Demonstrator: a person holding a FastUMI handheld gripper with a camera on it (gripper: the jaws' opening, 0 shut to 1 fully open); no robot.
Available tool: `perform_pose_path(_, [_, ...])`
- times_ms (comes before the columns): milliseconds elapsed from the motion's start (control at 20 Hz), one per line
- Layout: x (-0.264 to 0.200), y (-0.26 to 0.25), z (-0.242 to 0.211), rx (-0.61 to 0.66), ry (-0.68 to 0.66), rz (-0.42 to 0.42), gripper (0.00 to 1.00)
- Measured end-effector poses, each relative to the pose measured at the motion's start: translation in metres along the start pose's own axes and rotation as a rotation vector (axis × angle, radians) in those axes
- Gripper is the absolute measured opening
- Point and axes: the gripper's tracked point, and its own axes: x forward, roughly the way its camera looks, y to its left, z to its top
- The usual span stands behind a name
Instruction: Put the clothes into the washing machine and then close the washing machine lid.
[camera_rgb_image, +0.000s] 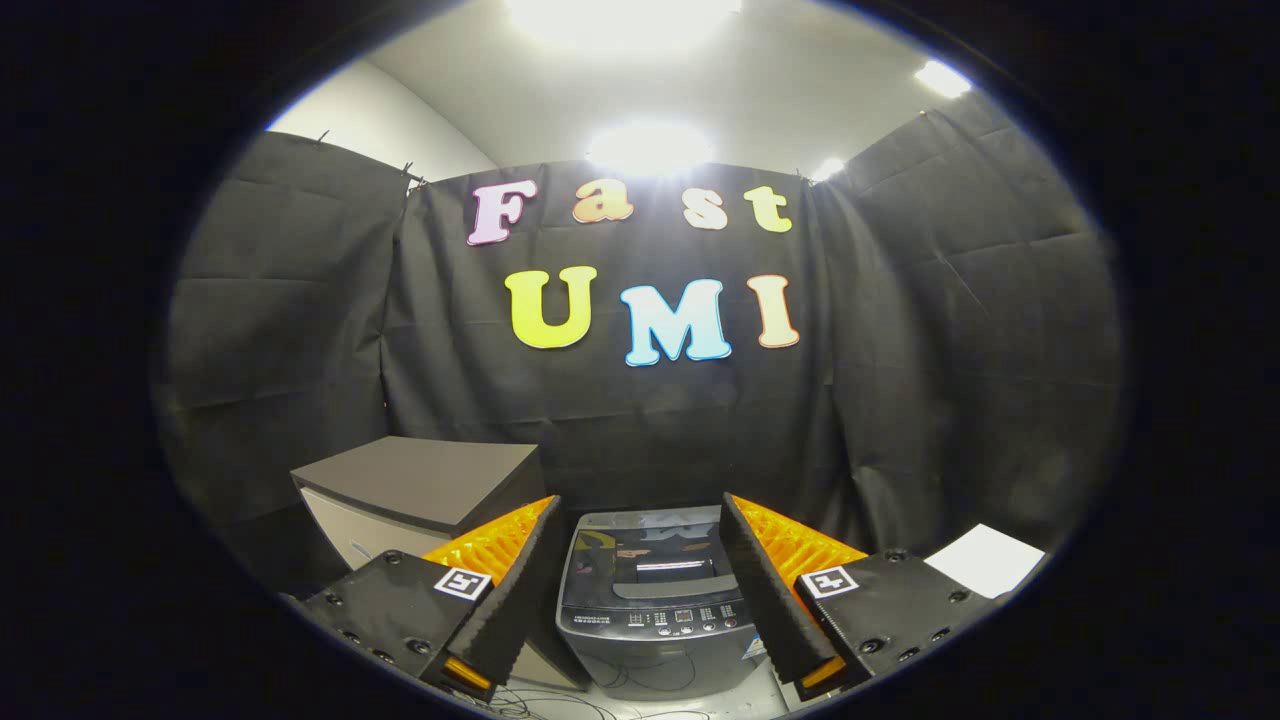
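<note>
1. From where I stand, the small grey top-loading washing machine (655, 600) sits low on the floor against the black cloth wall, framed between the two fingers of the tool (650, 625) and just beyond them.

2. Its dark glossy lid (640, 550) lies flat on top, reflecting the booth. I judge it to be down and closed.

3. I can pick out no clothes anywhere around the machine. Whether any lie inside the drum is hidden by the lid.

4. That leaves the stage unsettled. A shut lid with no garment about fits a load already inside and the lid lowered on it; it equally fits a machine waiting to be filled while the clothes sit somewhere I cannot see. I would not call it either way.

5. The tool is spread wide, fingers well apart, holding nothing and touching nothing. It hangs above and short of the machine.

6. The machine faces the tool: its strip of buttons (680, 620) is on the near edge and the back of the lid runs toward the cloth wall. Its long axis stands upright, floor to lid.

7. A grey-topped pale cabinet (420, 485) stands just beside the machine on one side, a white sheet (985, 558) lies well apart on the other, and thin dark cables (560, 700) trail on the floor in front.
</note>
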Motion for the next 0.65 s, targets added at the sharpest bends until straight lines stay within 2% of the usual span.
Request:
perform_pose_path(350, [-0.031,-0.001,0.0,-0.021,-0.034,-0.029,0.97])
perform_pose_path(650, [-0.041,0.004,-0.004,-0.023,-0.037,-0.02,0.97])
